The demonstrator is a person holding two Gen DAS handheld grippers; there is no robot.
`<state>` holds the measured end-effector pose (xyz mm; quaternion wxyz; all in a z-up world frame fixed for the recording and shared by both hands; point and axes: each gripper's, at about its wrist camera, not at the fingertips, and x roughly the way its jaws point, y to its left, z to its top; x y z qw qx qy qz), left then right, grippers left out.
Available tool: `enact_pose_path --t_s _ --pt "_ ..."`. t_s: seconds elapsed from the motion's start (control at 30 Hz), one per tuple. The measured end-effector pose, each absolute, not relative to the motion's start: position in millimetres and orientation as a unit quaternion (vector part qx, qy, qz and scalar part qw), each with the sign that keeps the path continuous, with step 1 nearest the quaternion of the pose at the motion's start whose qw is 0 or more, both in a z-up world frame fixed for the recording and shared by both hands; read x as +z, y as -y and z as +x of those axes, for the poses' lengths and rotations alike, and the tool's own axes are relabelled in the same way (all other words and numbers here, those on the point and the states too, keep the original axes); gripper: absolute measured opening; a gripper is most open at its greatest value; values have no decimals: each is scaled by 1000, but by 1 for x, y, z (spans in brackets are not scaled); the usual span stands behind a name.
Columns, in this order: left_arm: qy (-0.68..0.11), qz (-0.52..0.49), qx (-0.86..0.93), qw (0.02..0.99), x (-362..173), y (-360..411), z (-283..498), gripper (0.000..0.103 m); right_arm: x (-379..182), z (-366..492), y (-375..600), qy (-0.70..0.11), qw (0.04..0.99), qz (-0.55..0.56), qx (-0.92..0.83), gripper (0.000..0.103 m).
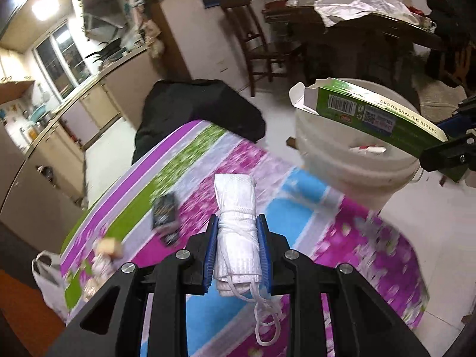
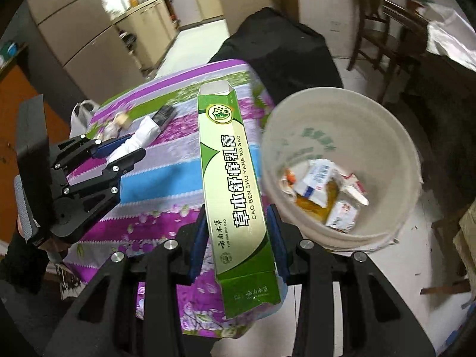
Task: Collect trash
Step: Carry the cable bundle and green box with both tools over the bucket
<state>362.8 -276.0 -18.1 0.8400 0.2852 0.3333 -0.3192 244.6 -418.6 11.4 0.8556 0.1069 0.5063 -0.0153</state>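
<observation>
My left gripper (image 1: 236, 223) is shut on a rolled white face mask (image 1: 235, 205) with its ear loops dangling, above the flowered tablecloth (image 1: 184, 160). My right gripper (image 2: 239, 214) is shut on a long green and gold carton (image 2: 232, 178) whose far flap is open. In the left wrist view that carton (image 1: 372, 110) hangs over the rim of the white bucket (image 1: 342, 175). The bucket (image 2: 372, 113) stands on the floor beside the table and holds several crumpled wrappers and small boxes (image 2: 324, 190). The left gripper (image 2: 131, 148) with the mask (image 2: 142, 134) shows at the left of the right wrist view.
On the cloth lie a dark packet (image 1: 165, 208) and some pale crumpled scraps (image 1: 107, 250). A black bag (image 1: 196, 110) sits past the table's far end. A white plastic bag (image 1: 47, 279) hangs at the table's left. A wooden chair (image 1: 258, 35) and a cluttered desk (image 1: 366, 26) stand behind.
</observation>
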Motion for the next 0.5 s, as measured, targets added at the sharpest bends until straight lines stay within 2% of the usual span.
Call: enact_pose_path --t_s 0.5 --pt "-319 295 -392 811 -16 401 380 27 13 234 518 -507 844 127 -122 37"
